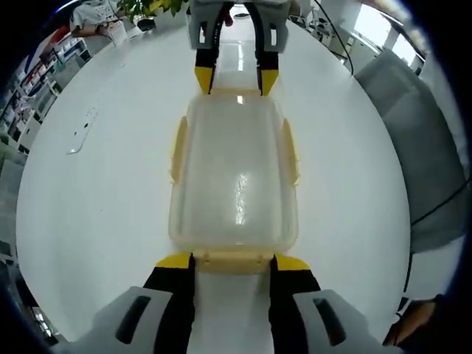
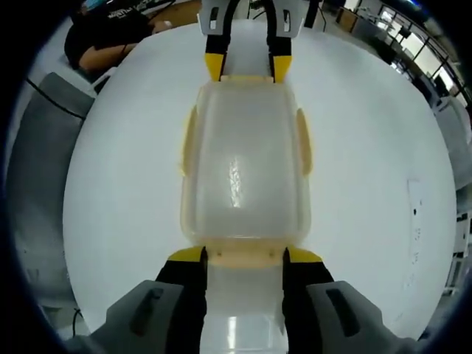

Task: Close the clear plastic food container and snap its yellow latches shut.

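Clear container (image 1: 234,184) is sitting lid-down-closed on the white worktop (image 1: 96,206), lengthwise between the two tongs. Left tongs (image 1: 233,261) are standing open, yellow tips flanking the near end latch (image 1: 234,259). Right tongs (image 2: 244,254) are likewise spread open at the opposite end latch (image 2: 246,255), showing across the container in the left gripper view. Side latches (image 1: 178,147) are lying along the long walls; whether they are snapped, cannot tell.

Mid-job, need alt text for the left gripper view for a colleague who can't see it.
A clear plastic food container with its lid on lies on a white table, with yellow latches on its sides. The left gripper is open at the near end latch; the right gripper is open at the far end.
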Demonstrator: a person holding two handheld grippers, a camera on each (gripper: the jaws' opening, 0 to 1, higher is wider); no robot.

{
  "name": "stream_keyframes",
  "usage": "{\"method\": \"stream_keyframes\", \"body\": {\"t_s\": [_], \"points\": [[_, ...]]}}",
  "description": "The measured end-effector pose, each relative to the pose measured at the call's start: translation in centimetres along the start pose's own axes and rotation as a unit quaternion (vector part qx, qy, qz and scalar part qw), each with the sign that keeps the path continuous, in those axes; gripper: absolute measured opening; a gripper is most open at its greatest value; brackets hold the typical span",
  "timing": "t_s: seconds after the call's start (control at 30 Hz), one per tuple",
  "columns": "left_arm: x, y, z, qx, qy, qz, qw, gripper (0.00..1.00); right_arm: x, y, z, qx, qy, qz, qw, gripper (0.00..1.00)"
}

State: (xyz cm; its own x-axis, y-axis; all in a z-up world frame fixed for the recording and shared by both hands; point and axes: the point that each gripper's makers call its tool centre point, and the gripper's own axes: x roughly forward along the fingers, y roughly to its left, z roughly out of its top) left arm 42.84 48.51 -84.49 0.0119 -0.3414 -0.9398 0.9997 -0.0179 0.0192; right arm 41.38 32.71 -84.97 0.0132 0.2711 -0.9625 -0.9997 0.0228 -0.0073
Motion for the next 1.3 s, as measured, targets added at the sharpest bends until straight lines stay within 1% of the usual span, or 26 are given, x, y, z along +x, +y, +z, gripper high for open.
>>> {"method": "stream_keyframes", "body": {"t_s": [0.13,0.43,0.53,0.63,0.67,0.7,0.77,0.9,1.07,1.17,1.3], "points": [[0.1,0.1,0.1,-0.008,-0.003,-0.001,1.0000,0.32,0.0,0.1,0.0,-0.005,0.000,0.003,1.0000,0.36],[0.2,0.1,0.1,-0.001,-0.001,-0.003,1.0000,0.33,-0.1,0.2,-0.1,-0.002,-0.010,0.000,1.0000,0.36],[0.2,0.1,0.1,-0.002,0.001,-0.001,1.0000,0.33,-0.2,0.3,-0.2,0.000,-0.021,-0.003,0.9998,0.36],[0.3,-0.2,0.2,-0.003,0.009,0.001,1.0000,0.33,-0.3,0.5,-0.2,-0.003,-0.033,-0.009,0.9994,0.36],[0.3,-0.5,0.2,-0.002,0.016,-0.001,0.9999,0.33,-0.3,0.6,0.0,-0.011,-0.035,-0.014,0.9992,0.36],[0.2,-0.8,0.2,-0.010,0.023,-0.008,0.9997,0.33,-0.3,0.7,0.1,-0.024,-0.033,-0.022,0.9989,0.36],[-0.1,-1.2,0.4,-0.011,0.025,-0.008,0.9996,0.33,-0.3,1.1,0.0,-0.027,-0.030,-0.022,0.9989,0.36],[-1.1,-1.9,1.0,-0.018,0.028,-0.008,0.9994,0.33,-1.3,1.5,-0.2,-0.025,-0.047,-0.018,0.9984,0.35],[-2.7,-2.3,2.2,-0.028,0.022,0.004,0.9994,0.33,-3.7,1.5,-0.2,-0.032,-0.066,-0.020,0.9971,0.35],[-3.6,-2.5,3.2,-0.031,0.014,0.011,0.9994,0.33,-4.9,1.6,-0.6,-0.040,-0.071,-0.027,0.9963,0.35],[-4.3,-3.1,4.6,-0.032,0.012,0.014,0.9993,0.33,-6.2,1.9,-1.4,-0.046,-0.077,-0.029,0.9955,0.35]]}}
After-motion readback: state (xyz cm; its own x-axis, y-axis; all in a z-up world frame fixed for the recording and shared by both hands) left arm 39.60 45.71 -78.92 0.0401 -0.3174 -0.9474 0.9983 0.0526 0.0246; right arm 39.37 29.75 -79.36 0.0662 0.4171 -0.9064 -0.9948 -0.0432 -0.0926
